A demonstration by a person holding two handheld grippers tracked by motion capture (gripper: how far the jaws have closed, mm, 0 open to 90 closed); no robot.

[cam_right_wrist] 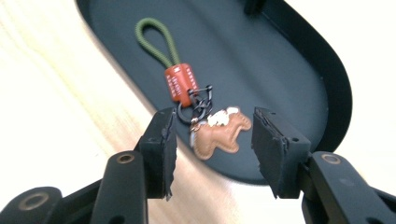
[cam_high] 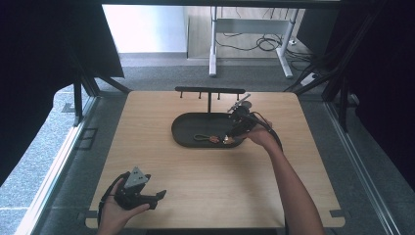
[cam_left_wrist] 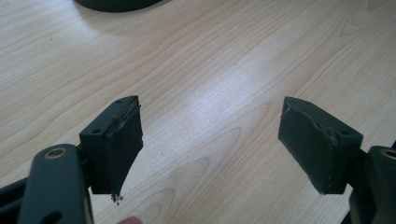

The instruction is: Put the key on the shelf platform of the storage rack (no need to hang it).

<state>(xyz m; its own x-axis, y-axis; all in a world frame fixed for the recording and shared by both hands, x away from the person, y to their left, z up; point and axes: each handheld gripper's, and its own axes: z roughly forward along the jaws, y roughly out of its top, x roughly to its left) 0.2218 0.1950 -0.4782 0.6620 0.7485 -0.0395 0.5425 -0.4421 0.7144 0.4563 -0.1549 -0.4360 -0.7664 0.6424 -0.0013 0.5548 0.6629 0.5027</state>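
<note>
A keychain lies in the dark oval tray (cam_high: 183, 128) (cam_right_wrist: 280, 51): a green cord loop (cam_right_wrist: 156, 39) (cam_high: 200, 137), an orange tag (cam_right_wrist: 180, 84), black rings, and a brown leather horse charm (cam_right_wrist: 219, 133) (cam_high: 226, 140). My right gripper (cam_right_wrist: 212, 151) (cam_high: 232, 137) hovers open just over the tray's near rim, its jaws standing either side of the horse charm without touching it. My left gripper (cam_high: 156, 196) (cam_left_wrist: 210, 140) rests open low over bare wood at the table's front left, nothing between its jaws.
A black T-shaped hook stand (cam_high: 210, 92) rises from the tray's far side. The light wooden table (cam_high: 205, 171) has broad bare room in front of the tray. Dark curtains flank both sides; a desk frame and cables sit on the floor beyond.
</note>
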